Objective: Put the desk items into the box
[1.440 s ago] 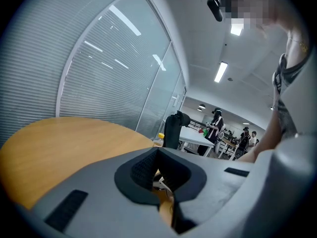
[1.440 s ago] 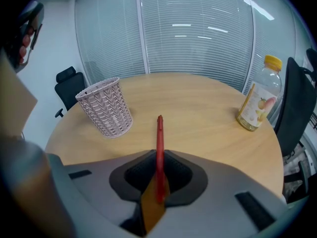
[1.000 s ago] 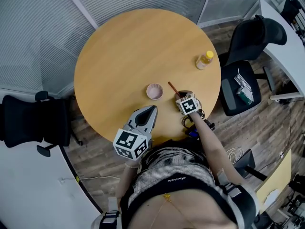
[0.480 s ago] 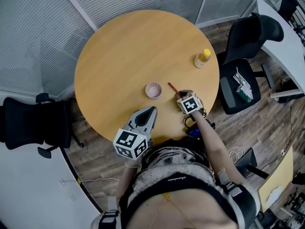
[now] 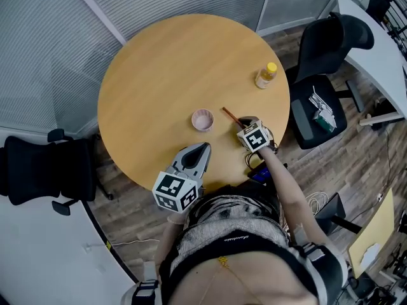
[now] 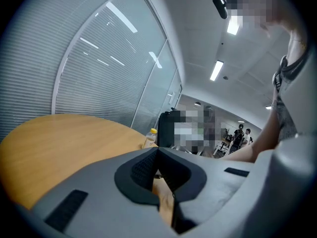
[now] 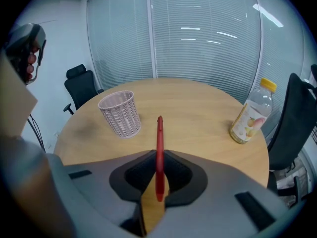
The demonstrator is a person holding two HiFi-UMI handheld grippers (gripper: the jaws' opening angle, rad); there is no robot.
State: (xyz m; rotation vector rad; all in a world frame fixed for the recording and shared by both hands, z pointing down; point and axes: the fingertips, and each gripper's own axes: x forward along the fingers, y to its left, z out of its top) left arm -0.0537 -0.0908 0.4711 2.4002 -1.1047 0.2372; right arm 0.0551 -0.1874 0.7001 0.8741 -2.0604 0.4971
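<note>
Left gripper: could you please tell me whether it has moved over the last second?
No. The left gripper holds its place over the near edge of the table, as far from the pink cup as before.

Illumination: bright, even, indoor. Source: long white ceiling strip lamps (image 6: 216,70), glaring in the left gripper view; their streaks mirrored on the ribbed frosted-glass partition wall (image 7: 198,33). Round pale-wood table (image 5: 172,81): matte, faint soft shadows. Gripper views: strong fisheye bend, black vignetted corners; grey shells of left gripper (image 6: 157,155) and right gripper (image 7: 159,155) slightly soft. Head view: sharp, edges mildly curved.
</note>
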